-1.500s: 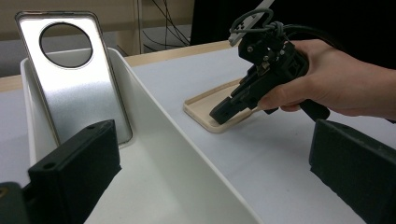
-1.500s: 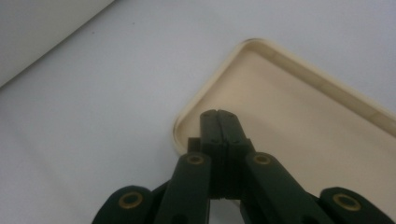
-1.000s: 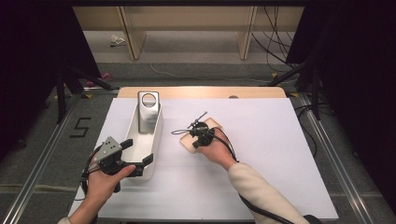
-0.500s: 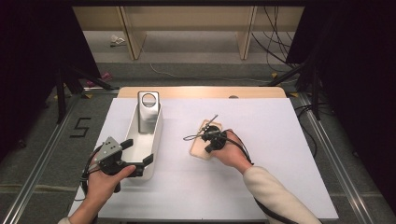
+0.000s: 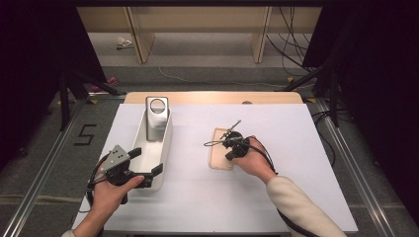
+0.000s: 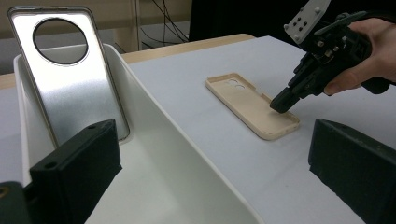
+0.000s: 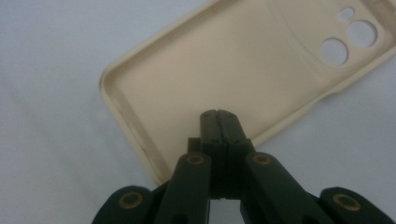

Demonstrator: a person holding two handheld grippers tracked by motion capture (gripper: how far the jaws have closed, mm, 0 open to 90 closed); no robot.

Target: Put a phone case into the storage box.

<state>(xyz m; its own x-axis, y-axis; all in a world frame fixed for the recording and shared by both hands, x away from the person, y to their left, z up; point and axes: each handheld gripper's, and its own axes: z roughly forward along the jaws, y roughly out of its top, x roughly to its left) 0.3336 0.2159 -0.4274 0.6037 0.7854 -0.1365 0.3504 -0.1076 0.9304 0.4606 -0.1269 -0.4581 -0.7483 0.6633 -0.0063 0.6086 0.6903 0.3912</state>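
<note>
Though hollow-side up, beige phone case [image 7: 243,74]

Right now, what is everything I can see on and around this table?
Phone case: one, beige, flat on the sheet, open side up.
Tray: one, white, left on the sheet.
Metal plate: one, silver with a round hole, leaning in the tray's far end.
Sheet: one, white, covering the table.
Left claw: one, black, open, at the tray's near end.
Right claw: one, black, shut, tip over the case's near end.
</note>
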